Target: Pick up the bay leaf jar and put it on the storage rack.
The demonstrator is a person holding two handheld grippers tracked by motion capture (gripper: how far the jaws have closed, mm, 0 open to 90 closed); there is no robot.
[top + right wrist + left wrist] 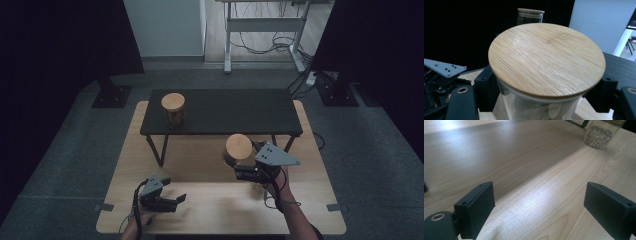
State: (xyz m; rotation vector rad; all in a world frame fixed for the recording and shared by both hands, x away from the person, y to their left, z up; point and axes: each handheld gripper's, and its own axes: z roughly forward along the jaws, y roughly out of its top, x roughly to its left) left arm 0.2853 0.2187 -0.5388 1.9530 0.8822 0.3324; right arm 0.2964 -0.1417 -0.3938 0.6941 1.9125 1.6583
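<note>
Glass jar (238, 152) with a round bamboo lid (546, 58), upright near the middle of the light wooden table (210, 210), just in front of the low black bench (235, 112); pale contents visible through the glass in the right gripper view, too blurred to name; lid seated flat on the rim. Right gripper (245, 172) clamped on that jar, one black jaw pressed to each side of the glass just below the lid; grey three-cornered plate on top, hand behind it toward the near edge of the table.

Farther off, on the left part of the black bench, a second jar (173, 111) with the same kind of wooden lid, upright, well apart from the held one; seen again beyond the lid in the right gripper view (530, 15), darker contents inside.

Left gripper (172, 201) low over the near left part of the table, jaws spread wide with bare wood grain between them, holding nothing; well apart from the right gripper. In the left gripper view, base of a glass jar with pale grains (599, 136) at the upper right, resting on the table.

Around the table, grey carpet; beyond the bench, a white desk frame (265, 25) with cables on the floor.
</note>
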